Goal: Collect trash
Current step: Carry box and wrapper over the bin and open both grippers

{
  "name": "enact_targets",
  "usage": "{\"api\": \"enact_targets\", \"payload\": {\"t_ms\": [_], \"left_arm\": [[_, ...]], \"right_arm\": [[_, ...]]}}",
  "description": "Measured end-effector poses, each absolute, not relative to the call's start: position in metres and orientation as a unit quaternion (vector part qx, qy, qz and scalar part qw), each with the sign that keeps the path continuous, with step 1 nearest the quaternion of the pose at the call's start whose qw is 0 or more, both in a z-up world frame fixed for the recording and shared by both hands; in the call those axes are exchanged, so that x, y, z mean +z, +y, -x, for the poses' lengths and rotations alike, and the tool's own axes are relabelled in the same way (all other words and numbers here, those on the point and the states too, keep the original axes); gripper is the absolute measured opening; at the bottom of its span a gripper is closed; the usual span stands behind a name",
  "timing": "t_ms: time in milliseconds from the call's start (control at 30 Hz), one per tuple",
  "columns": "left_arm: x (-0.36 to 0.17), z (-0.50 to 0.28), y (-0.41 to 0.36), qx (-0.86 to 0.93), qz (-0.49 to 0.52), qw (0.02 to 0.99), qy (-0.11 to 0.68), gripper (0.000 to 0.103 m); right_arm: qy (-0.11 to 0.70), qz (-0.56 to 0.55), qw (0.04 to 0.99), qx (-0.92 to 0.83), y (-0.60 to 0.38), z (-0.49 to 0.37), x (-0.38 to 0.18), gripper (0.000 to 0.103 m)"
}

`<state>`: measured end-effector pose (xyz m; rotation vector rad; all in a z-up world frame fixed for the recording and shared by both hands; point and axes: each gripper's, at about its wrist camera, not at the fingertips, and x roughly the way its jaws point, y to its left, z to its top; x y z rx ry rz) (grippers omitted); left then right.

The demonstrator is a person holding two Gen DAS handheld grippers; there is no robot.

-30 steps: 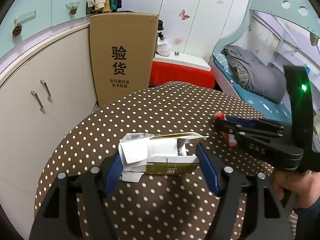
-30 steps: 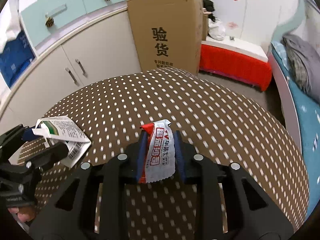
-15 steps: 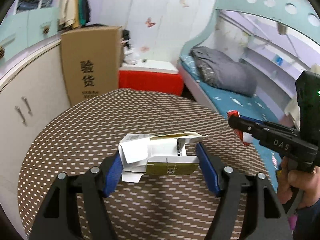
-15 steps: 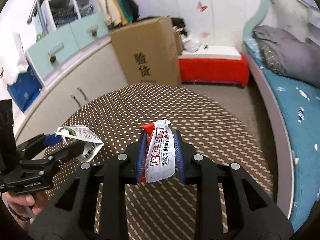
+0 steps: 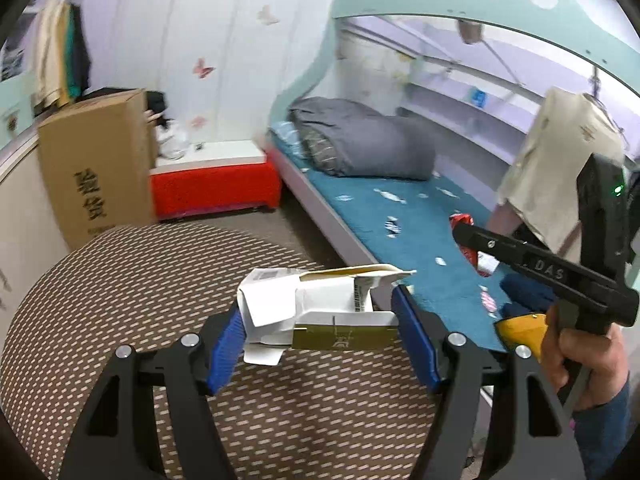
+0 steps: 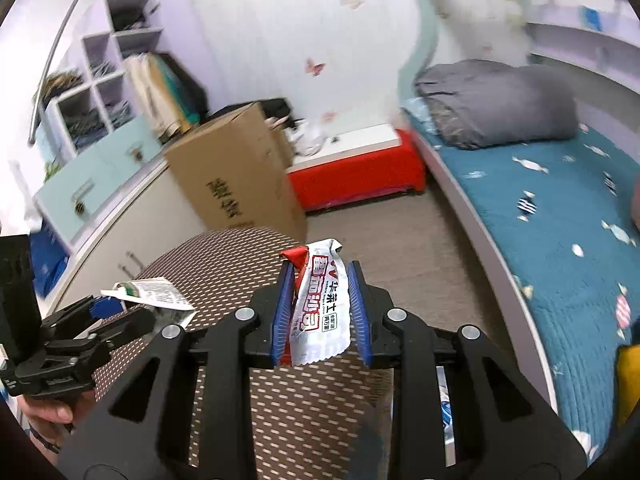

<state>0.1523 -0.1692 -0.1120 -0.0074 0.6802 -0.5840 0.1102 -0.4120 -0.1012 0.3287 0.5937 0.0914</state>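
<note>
My left gripper [image 5: 320, 332] is shut on a crushed white and olive paper carton [image 5: 320, 308], held above the right part of the brown polka-dot round table [image 5: 120, 300]. My right gripper [image 6: 320, 312] is shut on a red and white snack wrapper [image 6: 320, 304], held above the table's far right edge [image 6: 224, 264]. The right gripper also shows in the left wrist view [image 5: 472, 240] over the bed, with the wrapper [image 5: 474, 256] in it. The left gripper [image 6: 108, 312] and its carton [image 6: 154, 294] show in the right wrist view at left.
A tall cardboard box [image 5: 96, 168] stands behind the table by white cabinets [image 6: 132, 236]. A red and white bench [image 5: 212, 184] lies beyond. A bed with a teal cover [image 5: 400, 224] and grey duvet [image 5: 360, 144] runs along the right. A yellow object [image 5: 520, 328] lies low right.
Both grippers have swung to the right with their trash, from facing the cardboard box toward the bed. The grips have not changed.
</note>
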Motion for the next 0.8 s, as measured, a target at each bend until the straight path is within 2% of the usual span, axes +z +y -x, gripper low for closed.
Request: {"api": "enact_targets", "payload": {"t_ms": [333, 800], "left_arm": [[-0.116, -0.137, -0.277, -0.366, -0.046, 0.866, 0.337, 0.069], [-0.218, -0.149, -0.403, -0.400, -0.187, 0.786, 0.433, 0.069]], "right_arm": [[0.295, -0.227, 0.928, -0.029, -0.500, -0.074, -0.138, 0.027], [0.390, -0.327, 0.859, -0.061, -0.567, -0.095, -0.259, 0.027]]}}
